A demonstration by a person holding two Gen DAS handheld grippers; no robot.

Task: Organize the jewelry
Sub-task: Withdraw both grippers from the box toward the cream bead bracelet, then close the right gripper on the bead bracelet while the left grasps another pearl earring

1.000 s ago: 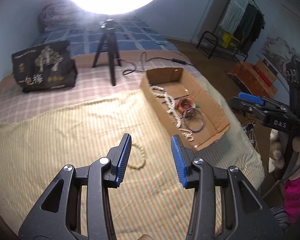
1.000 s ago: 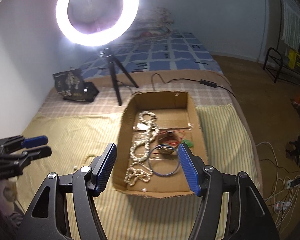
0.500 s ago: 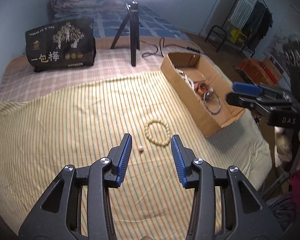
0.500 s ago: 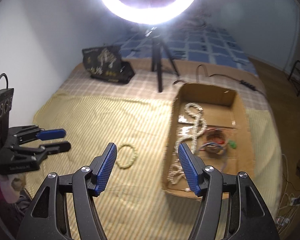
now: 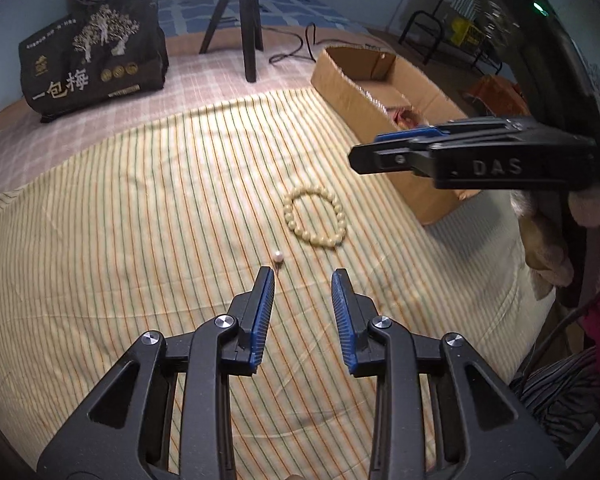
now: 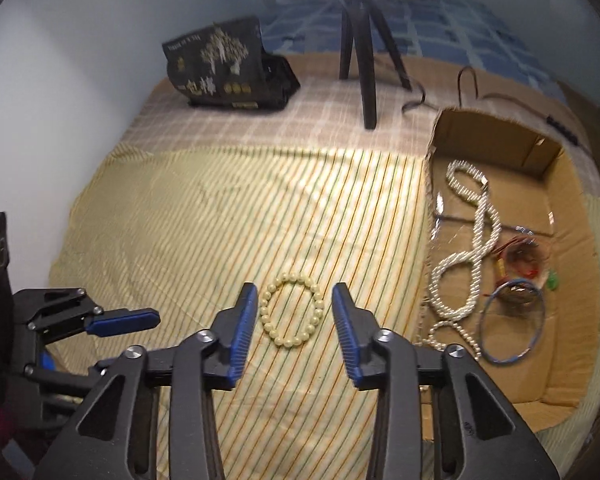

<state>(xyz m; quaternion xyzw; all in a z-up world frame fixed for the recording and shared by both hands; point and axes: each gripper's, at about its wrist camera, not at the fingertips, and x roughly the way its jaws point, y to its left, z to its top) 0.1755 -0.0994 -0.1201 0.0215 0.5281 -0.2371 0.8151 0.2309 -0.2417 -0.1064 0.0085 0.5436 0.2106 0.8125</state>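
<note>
Box (image 6: 496,136) contents partly hidden in left view. One bead bracelet (image 6: 291,310), one loose pearl (image 5: 278,256) on bed. Left tongs (image 5: 303,276) and right tongs (image 6: 294,294) both closing, nothing pinched.

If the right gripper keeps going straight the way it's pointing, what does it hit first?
Most likely the cream bead bracelet on the striped sheet. It lies framed between the fingers of the right gripper, whose jaws are closing with nothing pressed between them yet. Depth is unclear.

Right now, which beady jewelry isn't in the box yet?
The cream bead bracelet lies on the striped cloth, with a loose pearl nearby. The long white necklace is inside the box.
</note>
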